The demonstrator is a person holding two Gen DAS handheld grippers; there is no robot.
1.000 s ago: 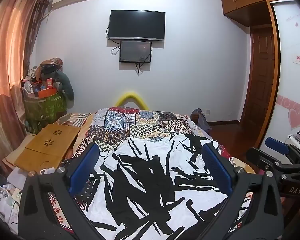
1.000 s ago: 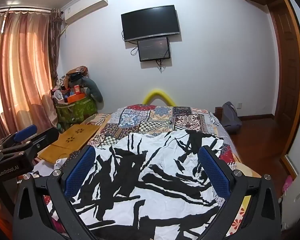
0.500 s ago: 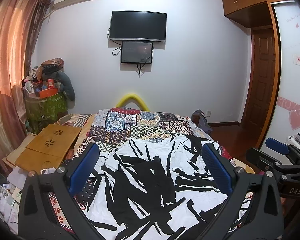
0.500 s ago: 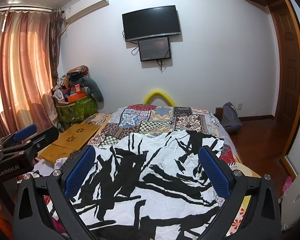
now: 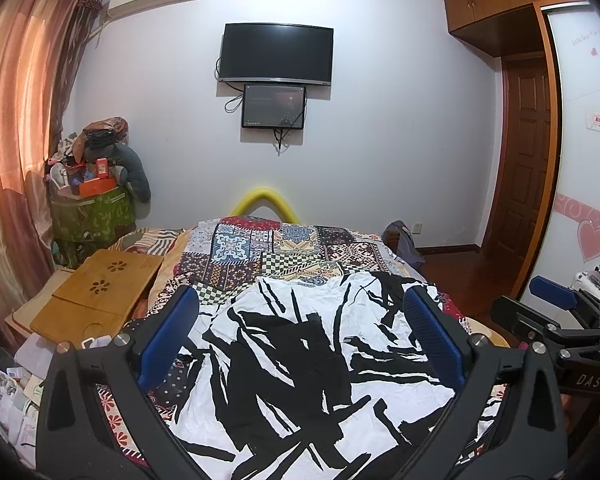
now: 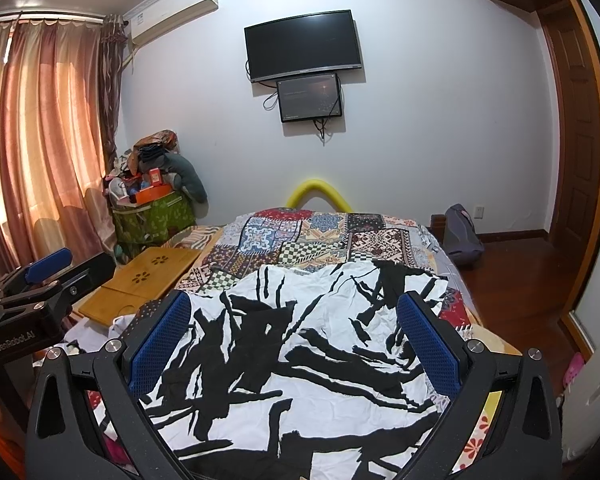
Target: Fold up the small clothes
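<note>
A white garment with black brush-stroke print (image 5: 300, 352) lies spread on the bed; it also shows in the right wrist view (image 6: 300, 344). My left gripper (image 5: 300, 304) is open and empty, held above the garment's near part. My right gripper (image 6: 294, 312) is open and empty, also above the garment. The right gripper shows at the right edge of the left wrist view (image 5: 556, 312). The left gripper shows at the left edge of the right wrist view (image 6: 48, 276).
A patchwork quilt (image 5: 284, 252) covers the bed. A wooden lap desk (image 5: 100, 296) lies at the bed's left. A green hamper piled with things (image 5: 92, 208) stands in the corner. A bag (image 6: 460, 232) sits on the floor right of the bed.
Both grippers have risen very slightly; the view shifted a little. The garment has not moved.
</note>
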